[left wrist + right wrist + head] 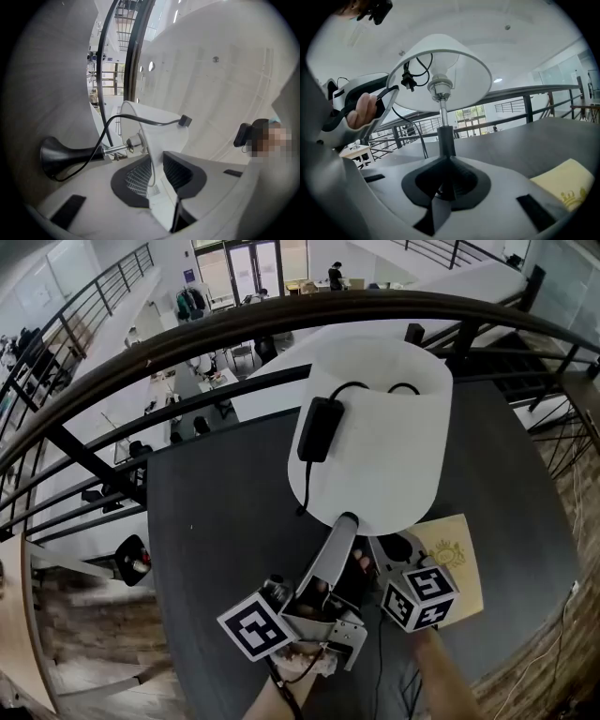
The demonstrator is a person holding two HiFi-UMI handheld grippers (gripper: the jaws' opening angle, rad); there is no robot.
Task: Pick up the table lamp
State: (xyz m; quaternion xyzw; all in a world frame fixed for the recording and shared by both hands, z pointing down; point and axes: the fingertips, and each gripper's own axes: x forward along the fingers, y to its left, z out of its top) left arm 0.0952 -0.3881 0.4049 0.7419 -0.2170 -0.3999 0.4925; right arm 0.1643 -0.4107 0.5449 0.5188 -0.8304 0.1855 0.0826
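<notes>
Table lamp (375, 427) upright on the table (216, 521), left gripper (157, 166) loosely astride its shade (157, 136), right gripper (443, 180) slightly apart round its stem (446, 136) (neither seems to pinch): lifting now risks slipping and toppling.

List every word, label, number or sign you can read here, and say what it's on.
No readable text in any view.
Yellow card: a gold printed emblem, too small to tell whether it holds letters.
Left marker cube and right marker cube: black-and-white square patterns, no letters.
</notes>
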